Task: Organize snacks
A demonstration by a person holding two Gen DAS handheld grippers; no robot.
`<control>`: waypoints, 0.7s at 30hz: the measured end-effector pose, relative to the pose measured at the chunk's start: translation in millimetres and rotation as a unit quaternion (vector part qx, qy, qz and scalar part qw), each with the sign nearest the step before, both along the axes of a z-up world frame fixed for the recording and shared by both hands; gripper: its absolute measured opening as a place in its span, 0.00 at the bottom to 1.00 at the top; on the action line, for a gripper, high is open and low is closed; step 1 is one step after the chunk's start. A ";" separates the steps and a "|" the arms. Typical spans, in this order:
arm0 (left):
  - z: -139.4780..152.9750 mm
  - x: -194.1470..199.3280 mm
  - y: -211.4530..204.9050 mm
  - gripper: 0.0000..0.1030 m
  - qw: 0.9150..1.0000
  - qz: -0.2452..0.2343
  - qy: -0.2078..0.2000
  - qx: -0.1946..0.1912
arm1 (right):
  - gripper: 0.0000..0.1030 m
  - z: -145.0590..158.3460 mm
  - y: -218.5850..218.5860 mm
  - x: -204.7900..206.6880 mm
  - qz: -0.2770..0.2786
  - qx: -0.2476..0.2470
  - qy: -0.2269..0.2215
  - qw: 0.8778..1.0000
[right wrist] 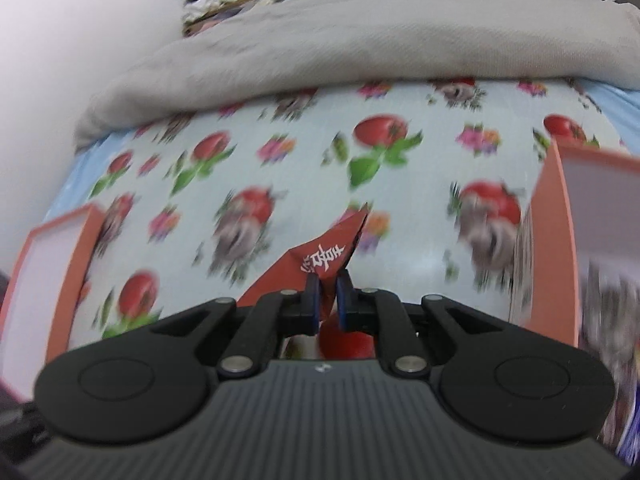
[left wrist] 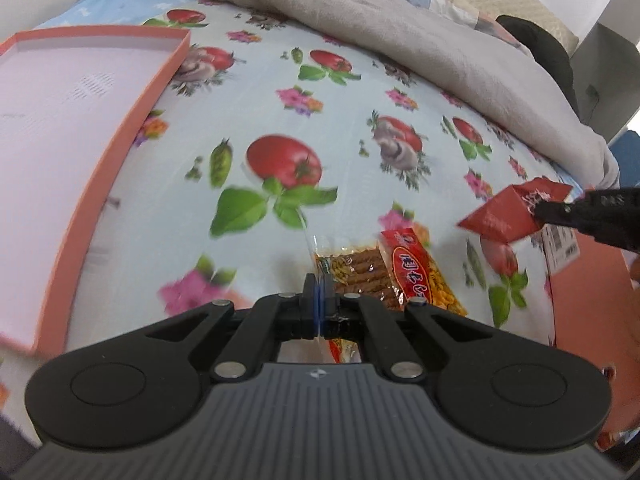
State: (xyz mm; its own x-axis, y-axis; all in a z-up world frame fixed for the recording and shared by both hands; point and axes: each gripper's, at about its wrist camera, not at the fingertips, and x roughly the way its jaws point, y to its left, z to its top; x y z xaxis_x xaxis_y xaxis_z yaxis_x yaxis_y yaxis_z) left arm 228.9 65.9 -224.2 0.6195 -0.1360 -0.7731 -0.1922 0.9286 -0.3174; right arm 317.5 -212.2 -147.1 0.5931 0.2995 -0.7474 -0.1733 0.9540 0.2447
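Observation:
My left gripper (left wrist: 319,285) is shut on the clear edge of a snack packet (left wrist: 360,270) with brown sticks and a red-and-yellow label, held above the flowered cloth. A shallow orange box with a pale pink inside (left wrist: 60,120) lies to the left of it. My right gripper (right wrist: 329,280) is shut on a dark red snack packet (right wrist: 316,264) with white lettering; the left wrist view shows that red packet (left wrist: 504,216) hanging from the black right gripper (left wrist: 540,210) at the right. An orange box (right wrist: 48,272) sits at left and another orange box (right wrist: 556,240) at right.
A fruit-and-flower printed cloth (left wrist: 320,112) covers the bed. A grey blanket (left wrist: 400,32) is bunched along the far side. Another orange surface (left wrist: 584,300) lies at the right edge, with a barcode label (left wrist: 562,244) on it. A dark object (left wrist: 540,44) rests behind the blanket.

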 end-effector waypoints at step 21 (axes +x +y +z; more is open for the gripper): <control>13.0 -70.4 -4.0 0.58 0.996 -0.090 0.028 0.007 | 0.41 -27.7 -1.0 -134.1 -0.020 0.036 0.030 0.999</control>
